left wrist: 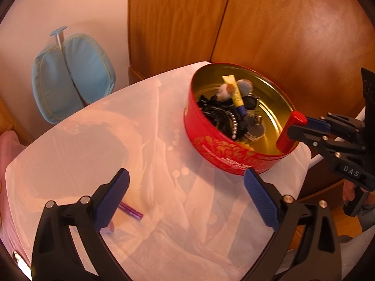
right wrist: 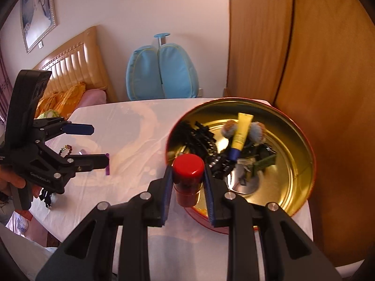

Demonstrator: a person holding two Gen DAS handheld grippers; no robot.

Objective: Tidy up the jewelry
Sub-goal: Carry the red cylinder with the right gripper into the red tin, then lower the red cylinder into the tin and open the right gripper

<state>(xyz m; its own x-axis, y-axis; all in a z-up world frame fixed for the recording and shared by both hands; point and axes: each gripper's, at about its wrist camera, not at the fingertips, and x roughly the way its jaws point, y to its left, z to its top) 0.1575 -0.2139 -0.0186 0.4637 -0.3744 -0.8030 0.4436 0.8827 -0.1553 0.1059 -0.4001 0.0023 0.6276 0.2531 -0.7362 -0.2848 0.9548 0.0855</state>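
Observation:
A round red tin (left wrist: 211,145) with a gold inside stands at the table's far right; its rim shows in the right wrist view (right wrist: 309,154). It holds black hair clips (left wrist: 218,114), a beaded piece and a yellow tube (left wrist: 235,91). My right gripper (right wrist: 187,175) is shut on a red cylindrical container (right wrist: 188,178), held at the tin's near rim; it also shows in the left wrist view (left wrist: 290,131). My left gripper (left wrist: 186,180) is open and empty above the white cloth. A purple stick (left wrist: 131,212) lies under its left finger. A beaded bracelet (right wrist: 65,150) lies near it.
The table is covered by a white cloth (left wrist: 117,140). A wooden wardrobe (left wrist: 281,23) stands behind the tin. A blue bag (right wrist: 161,75) leans on the wall. A bed headboard (right wrist: 75,58) is at the far left. Black clips (right wrist: 45,197) lie near the table's left edge.

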